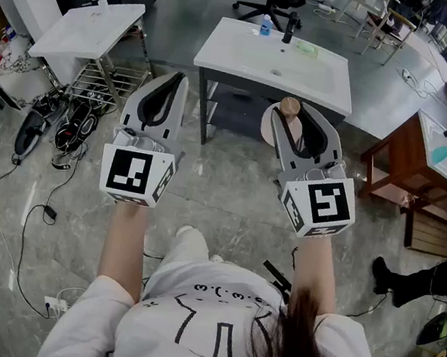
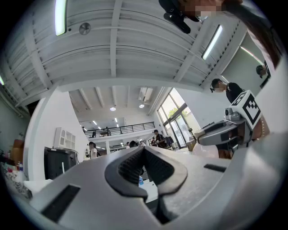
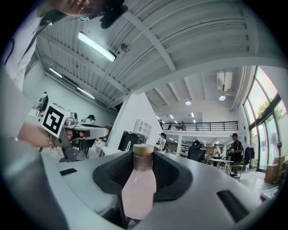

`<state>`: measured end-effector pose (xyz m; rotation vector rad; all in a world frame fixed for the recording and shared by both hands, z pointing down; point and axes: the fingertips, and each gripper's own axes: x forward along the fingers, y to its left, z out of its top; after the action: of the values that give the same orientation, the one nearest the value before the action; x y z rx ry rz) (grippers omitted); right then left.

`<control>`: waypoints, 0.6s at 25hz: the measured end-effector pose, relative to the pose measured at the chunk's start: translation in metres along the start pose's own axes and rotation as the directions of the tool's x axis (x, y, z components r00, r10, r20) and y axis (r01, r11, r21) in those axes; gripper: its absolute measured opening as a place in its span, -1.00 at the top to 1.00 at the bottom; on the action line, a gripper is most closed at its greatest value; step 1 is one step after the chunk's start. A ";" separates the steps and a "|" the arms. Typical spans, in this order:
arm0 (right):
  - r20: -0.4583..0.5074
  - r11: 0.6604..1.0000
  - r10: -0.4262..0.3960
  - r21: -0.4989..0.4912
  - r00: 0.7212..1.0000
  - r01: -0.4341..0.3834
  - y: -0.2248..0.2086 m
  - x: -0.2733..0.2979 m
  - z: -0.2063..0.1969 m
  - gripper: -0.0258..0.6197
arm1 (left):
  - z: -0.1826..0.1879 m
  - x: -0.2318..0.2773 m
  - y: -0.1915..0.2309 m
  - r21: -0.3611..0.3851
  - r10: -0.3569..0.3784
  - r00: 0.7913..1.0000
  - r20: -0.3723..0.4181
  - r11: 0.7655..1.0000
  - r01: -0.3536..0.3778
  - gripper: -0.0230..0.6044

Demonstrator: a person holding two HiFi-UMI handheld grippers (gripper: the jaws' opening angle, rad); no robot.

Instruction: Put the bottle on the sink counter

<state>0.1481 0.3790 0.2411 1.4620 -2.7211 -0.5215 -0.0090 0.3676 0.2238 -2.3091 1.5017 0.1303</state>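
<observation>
Pink bottle (image 3: 139,191) stands clamped in the right gripper (image 1: 300,125), the left gripper (image 2: 144,149) closed and empty, both facing the white sink counter (image 1: 242,56).

bottle (image 1: 289,106): mostly behind right claw (image 1: 300,123) in head view | sink counter (image 1: 329,85) items (image 1: 265,27): too small to tell

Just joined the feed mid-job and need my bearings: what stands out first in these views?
A pink bottle with a tan cap stands clamped in the right gripper, held up in front of the person. Ahead is the white sink counter; the left gripper is shut and empty.
</observation>
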 end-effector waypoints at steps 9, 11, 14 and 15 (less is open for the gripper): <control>-0.002 1.000 0.003 0.010 1.000 -0.003 -0.013 0.008 -0.011 0.46 | -0.005 0.018 -0.010 0.022 -0.018 1.000 -0.014 1.000 0.018 0.90; 0.001 1.000 -0.002 0.013 1.000 0.002 -0.018 0.015 -0.014 0.46 | -0.008 0.025 -0.004 0.022 -0.017 1.000 -0.013 1.000 0.017 0.90; 0.009 0.999 -0.014 0.036 1.000 0.014 -0.027 0.030 -0.021 0.46 | -0.017 0.040 0.007 0.018 -0.019 1.000 -0.009 1.000 0.019 0.90; 0.009 0.999 -0.018 0.038 1.000 0.018 -0.029 0.037 -0.023 0.46 | -0.021 0.047 0.012 0.015 -0.021 1.000 -0.008 1.000 0.021 0.90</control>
<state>0.1547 0.3276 0.2488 1.4976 -2.7423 -0.4808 -0.0029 0.3154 0.2268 -2.3147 1.4769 0.1044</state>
